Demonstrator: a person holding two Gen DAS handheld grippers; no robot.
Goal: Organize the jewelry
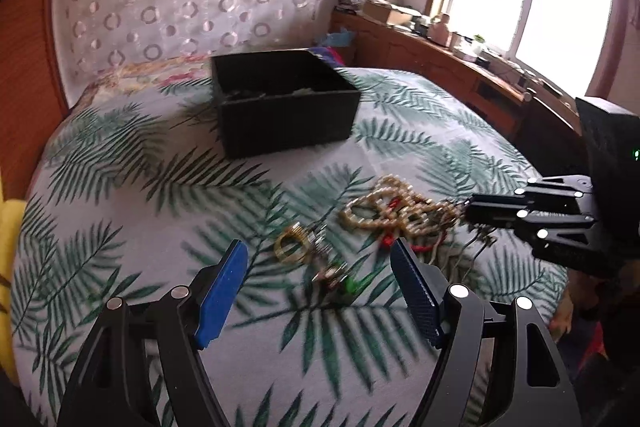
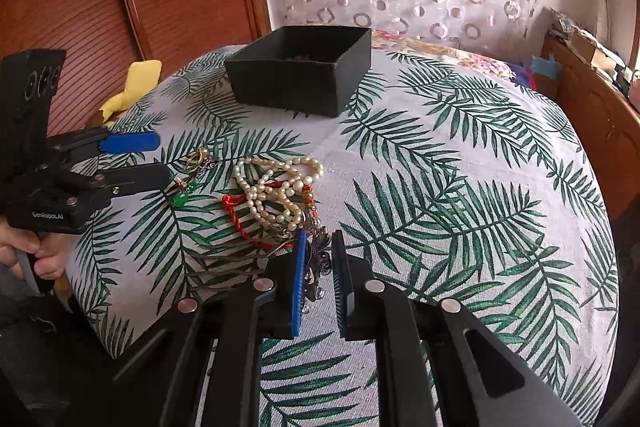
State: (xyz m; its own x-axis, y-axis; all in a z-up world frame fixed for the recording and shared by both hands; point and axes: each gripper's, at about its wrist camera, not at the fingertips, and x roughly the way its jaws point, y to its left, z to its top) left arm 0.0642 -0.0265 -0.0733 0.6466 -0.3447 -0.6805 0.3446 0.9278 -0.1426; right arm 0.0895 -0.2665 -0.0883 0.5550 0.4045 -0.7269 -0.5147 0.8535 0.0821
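We have the jewelry heaped on the leaf-print bed [image 2: 460, 147], well short of the black box [image 2: 300, 71] that stands open further back, the likely home for it all. The pearl strands [image 2: 276, 187] lie tangled with a red cord [image 2: 236, 215] and thin dark chains [image 2: 224, 259]; beside them sit a gold ring piece [image 1: 294, 247] and a green pendant [image 2: 182, 199]

Our right gripper [image 2: 318, 267] has its fingers drawn narrow around a dark metal chain piece [image 2: 316, 251] at the near edge of the heap, and they look clamped on it. Our left gripper [image 1: 320, 287] hangs with its fingers wide, nothing between them, the ring piece and pendant just ahead

We judge all of this light, limp and slippery. A chain will drape and swing, and because the strands are knotted together, lifting one will probably drag its neighbours along. Pearls roll under hard pads, so we would pinch a bunched section or a clasp, not a single bead. The cord is soft and gives the surest hold. The ring is stiff and small; we would take it across its band
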